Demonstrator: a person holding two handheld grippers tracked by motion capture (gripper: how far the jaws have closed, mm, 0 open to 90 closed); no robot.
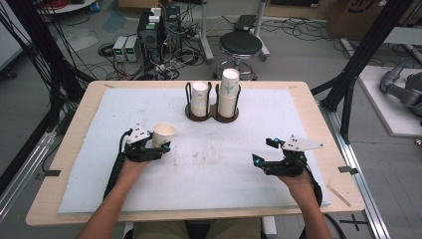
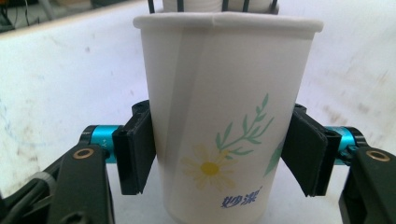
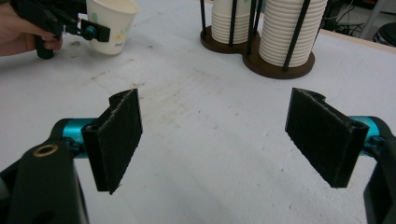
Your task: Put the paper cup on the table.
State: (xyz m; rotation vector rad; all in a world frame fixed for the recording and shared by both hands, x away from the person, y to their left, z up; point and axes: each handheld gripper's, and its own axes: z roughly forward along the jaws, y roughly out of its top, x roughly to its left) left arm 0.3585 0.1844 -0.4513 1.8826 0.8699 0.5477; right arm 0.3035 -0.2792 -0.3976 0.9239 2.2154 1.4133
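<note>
Where the white-padded surface meets the person's left side, the left hand-held gripper clasps a paper cup, upright and printed with a daisy, its pads pressed against the cup's lower wall. Right hand-held gripper: jaws spread wide, nothing between them, resting low at the right side. Cup holder: dark base with wire uprights, two stacks of cups, at the far middle, well apart from both.

White paper cup, daisy print, upright, open mouth up; on white table mat, left side
</note>
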